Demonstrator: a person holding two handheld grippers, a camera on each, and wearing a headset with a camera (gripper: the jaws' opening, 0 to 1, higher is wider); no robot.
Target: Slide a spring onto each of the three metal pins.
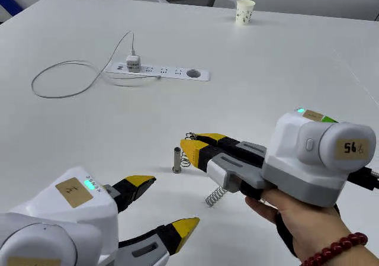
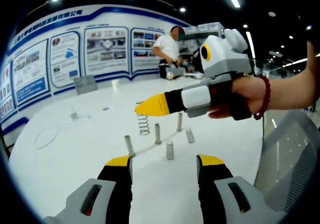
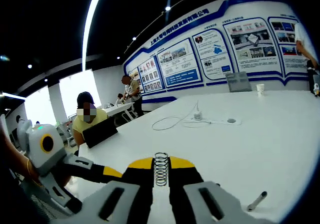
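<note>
to keep it upright for threading, pinches spring in right gripper, closed tight, just beside a metal pin; holds left gripper low, jaws wide and empty, probably clear of the approach.

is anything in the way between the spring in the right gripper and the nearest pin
Nothing visible does. The right gripper holds the spring in its fingers, close beside the upright pin. A loose spring lies on the table nearer the person, off that path.
</note>
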